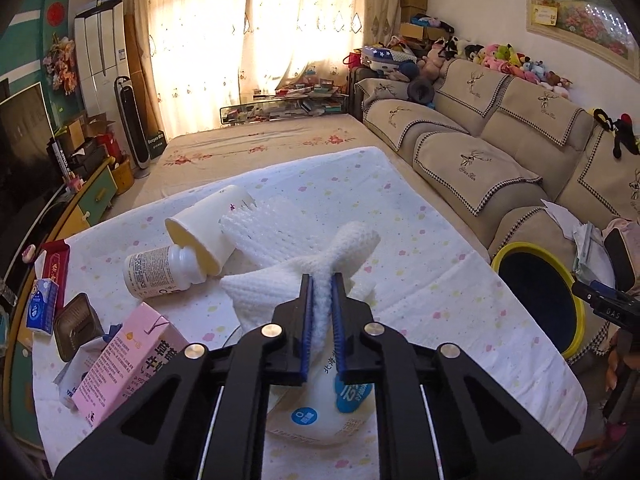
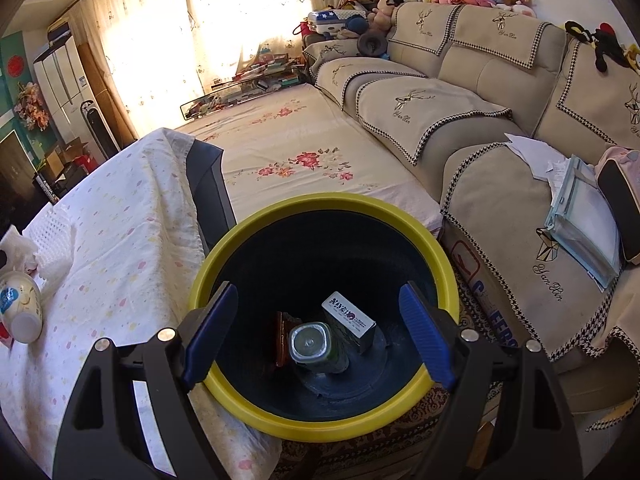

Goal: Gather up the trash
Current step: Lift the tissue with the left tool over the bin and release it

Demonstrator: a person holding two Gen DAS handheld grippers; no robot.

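Left gripper (image 1: 322,300): I see my jaws pinched tight on the white foam net (image 1: 320,268), just above the tabletop (image 1: 440,280).
Ahead of jaws: cup (image 1: 204,232), bottle (image 1: 160,270).
Right gripper (image 2: 320,332): jaws wide, holding nothing.
Bin (image 2: 320,426): directly below those jaws; a box (image 2: 350,320) inside.

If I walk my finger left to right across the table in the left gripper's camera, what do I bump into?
Blue tissue pack → brown tray → pink carton → white bottle → white cloth pinched in the left gripper → yellow-rimmed bin, beside the table.
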